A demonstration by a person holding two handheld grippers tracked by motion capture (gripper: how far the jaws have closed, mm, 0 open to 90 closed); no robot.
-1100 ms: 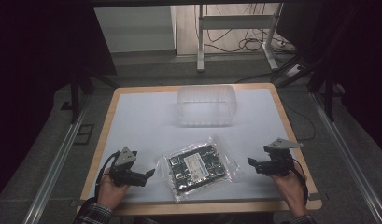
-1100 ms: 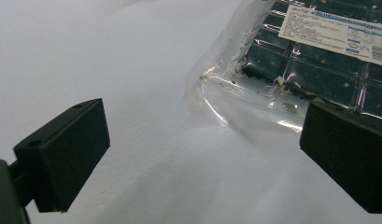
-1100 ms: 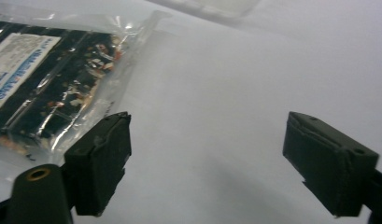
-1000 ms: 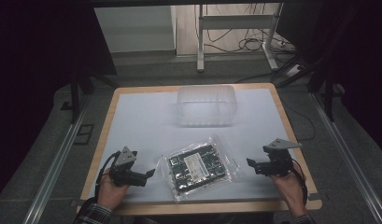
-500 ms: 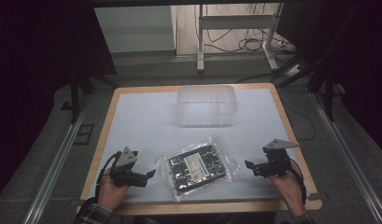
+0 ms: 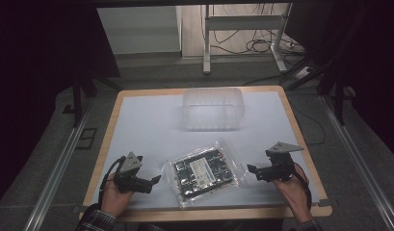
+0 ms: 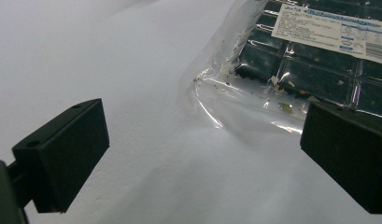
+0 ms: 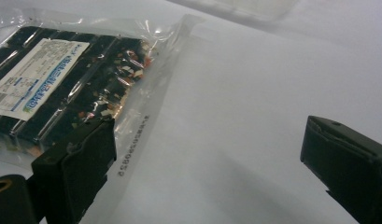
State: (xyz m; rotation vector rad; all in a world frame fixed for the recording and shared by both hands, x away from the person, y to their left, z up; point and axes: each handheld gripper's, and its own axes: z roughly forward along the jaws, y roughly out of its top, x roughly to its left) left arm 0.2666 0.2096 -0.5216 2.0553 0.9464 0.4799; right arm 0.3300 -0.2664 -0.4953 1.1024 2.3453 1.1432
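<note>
Clear plastic wraps the dark packet [image 6: 203, 173] with a white label, and it lies flat on the white table [image 6: 146, 125], close to the front edge, between the two tools. The left gripper [image 6: 153, 182] sits just beside the packet's left side with its jaws spread wide and nothing in them, and the right gripper [image 6: 251, 169] sits just beside the other side, its jaws having just been opening, now spread wide with nothing between them. Farther back on the table stands a see-through plastic box [image 6: 212, 108], well apart from the packet.
</note>
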